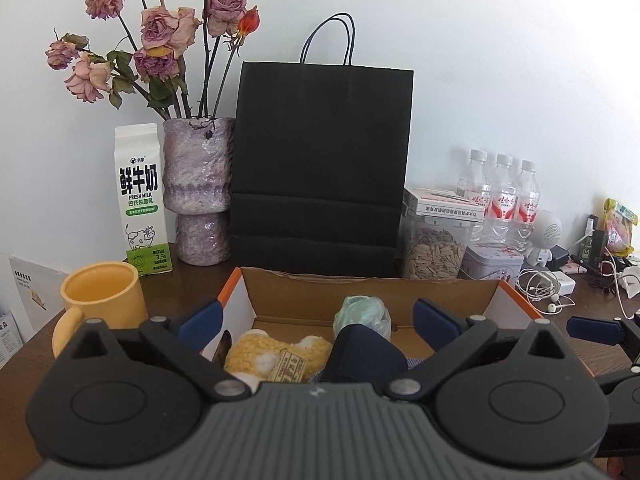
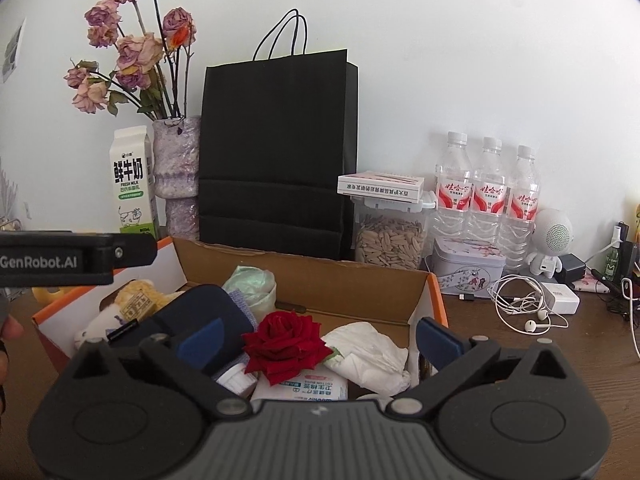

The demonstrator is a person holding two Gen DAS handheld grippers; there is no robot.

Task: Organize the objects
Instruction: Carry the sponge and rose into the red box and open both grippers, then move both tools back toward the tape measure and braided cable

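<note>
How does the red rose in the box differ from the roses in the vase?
The red rose is fresh and deep red; the vase roses are dried, faded pink-purple. The red rose lies as a lone bloom among the things in the cardboard box; the vase roses stand upright on long stems in the vase. Both are roses.

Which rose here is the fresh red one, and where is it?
The red rose lying inside the cardboard box; the other roses are the faded dried roses standing in the vase.
</note>
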